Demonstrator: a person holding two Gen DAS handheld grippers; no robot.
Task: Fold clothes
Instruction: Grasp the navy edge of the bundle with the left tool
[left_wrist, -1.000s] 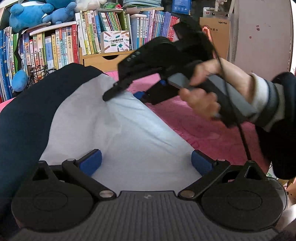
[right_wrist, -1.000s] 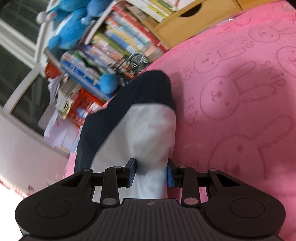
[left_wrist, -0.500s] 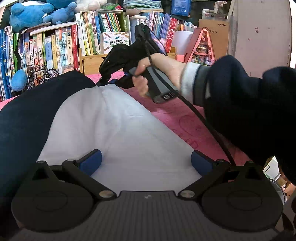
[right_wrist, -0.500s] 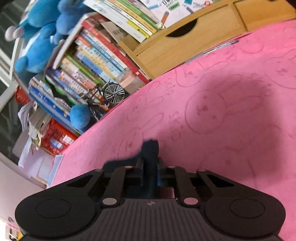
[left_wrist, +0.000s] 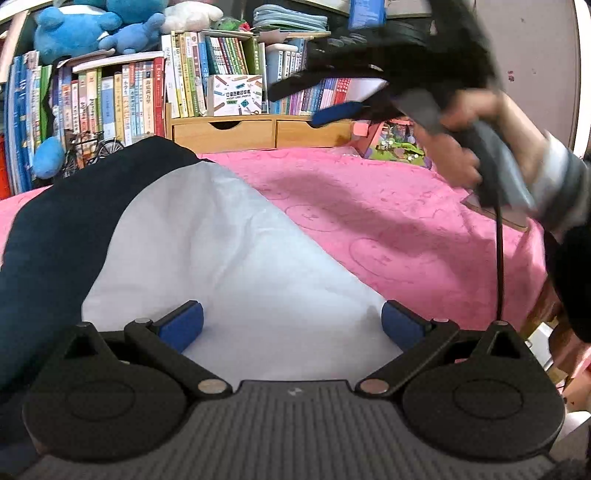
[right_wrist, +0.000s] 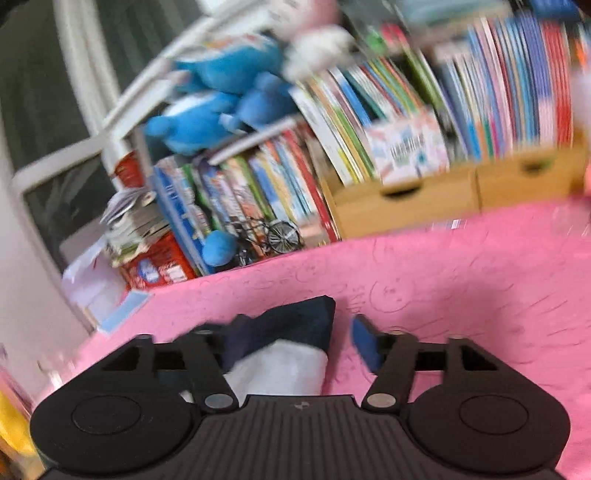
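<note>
Gaping wide over white cloth, left gripper (left_wrist: 291, 325) low above the garment (left_wrist: 207, 251), which lies on a pink blanket (left_wrist: 399, 221), right gripper (left_wrist: 325, 99) lifted clear, jaws just opened and parted, nothing pinched, garment's navy corner (right_wrist: 295, 325) below them, books (left_wrist: 122, 99) behind.

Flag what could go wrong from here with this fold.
1. The right hand-held gripper, jaws just opened, is lifted with the garment hanging by its left finger; cloth may snag and undo the fold.
2. The left hand-held gripper sits open over the white panel, so nothing pins it against sliding on the pink cover.
</note>
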